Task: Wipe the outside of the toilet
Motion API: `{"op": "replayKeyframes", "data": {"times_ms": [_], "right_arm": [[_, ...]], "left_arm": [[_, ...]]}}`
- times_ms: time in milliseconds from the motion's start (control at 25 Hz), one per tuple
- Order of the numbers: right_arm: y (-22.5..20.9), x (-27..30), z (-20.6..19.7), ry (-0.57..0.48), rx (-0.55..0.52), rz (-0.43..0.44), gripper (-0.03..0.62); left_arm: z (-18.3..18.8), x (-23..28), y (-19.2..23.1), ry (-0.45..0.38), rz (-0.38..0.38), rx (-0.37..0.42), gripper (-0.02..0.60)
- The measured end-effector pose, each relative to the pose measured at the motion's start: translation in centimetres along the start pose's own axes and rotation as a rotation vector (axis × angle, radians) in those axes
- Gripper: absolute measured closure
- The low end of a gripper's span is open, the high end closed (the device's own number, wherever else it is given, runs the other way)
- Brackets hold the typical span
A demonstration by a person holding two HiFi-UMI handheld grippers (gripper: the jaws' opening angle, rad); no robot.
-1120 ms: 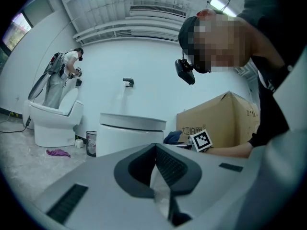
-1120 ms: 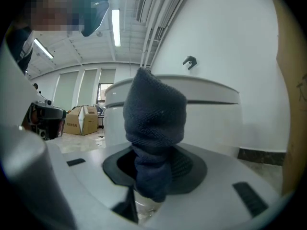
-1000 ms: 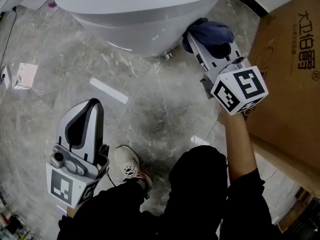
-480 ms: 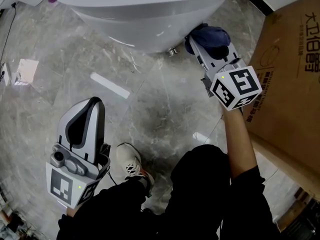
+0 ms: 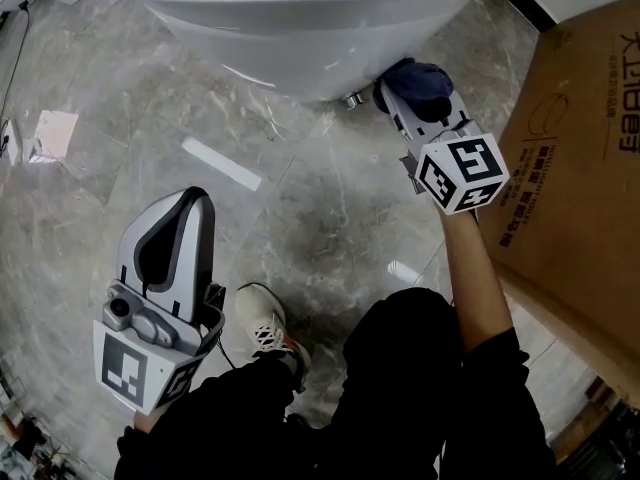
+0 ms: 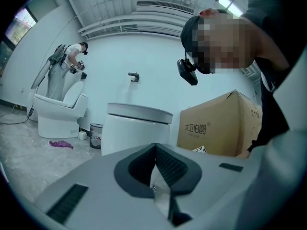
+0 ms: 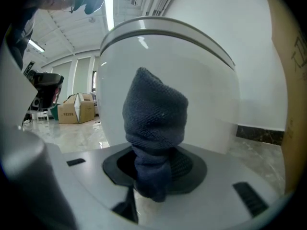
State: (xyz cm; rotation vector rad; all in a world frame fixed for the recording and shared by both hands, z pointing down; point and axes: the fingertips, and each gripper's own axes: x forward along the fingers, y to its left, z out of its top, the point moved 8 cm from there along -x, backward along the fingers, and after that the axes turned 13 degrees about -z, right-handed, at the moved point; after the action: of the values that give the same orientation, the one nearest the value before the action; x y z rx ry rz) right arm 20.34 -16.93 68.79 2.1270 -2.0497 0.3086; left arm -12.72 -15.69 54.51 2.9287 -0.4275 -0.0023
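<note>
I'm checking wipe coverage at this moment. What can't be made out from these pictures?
Head view: the toilet runs off the top edge; only its lower bowl shows.
Head and right gripper views: the cloth covers the bowl surface behind it, so contact cannot be confirmed.
Head view: the print on the cardboard box is cut by the right edge.
Left gripper view: the distant person is too small to read.

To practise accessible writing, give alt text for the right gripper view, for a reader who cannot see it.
The right gripper is shut on a dark blue cloth, whose bunched end stands up close in front of the white toilet and its curved outer side.
</note>
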Motion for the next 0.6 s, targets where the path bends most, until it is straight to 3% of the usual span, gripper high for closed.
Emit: {"op": "replayKeyframes", "data": {"times_ms": [600], "right_arm": [[-0.8,2.6,-5.7,0.132,-0.024,-0.023,0.471]], "left_arm": [[-0.6,-0.3,0.8,0.013,0.004,-0.034,0.571]]}}
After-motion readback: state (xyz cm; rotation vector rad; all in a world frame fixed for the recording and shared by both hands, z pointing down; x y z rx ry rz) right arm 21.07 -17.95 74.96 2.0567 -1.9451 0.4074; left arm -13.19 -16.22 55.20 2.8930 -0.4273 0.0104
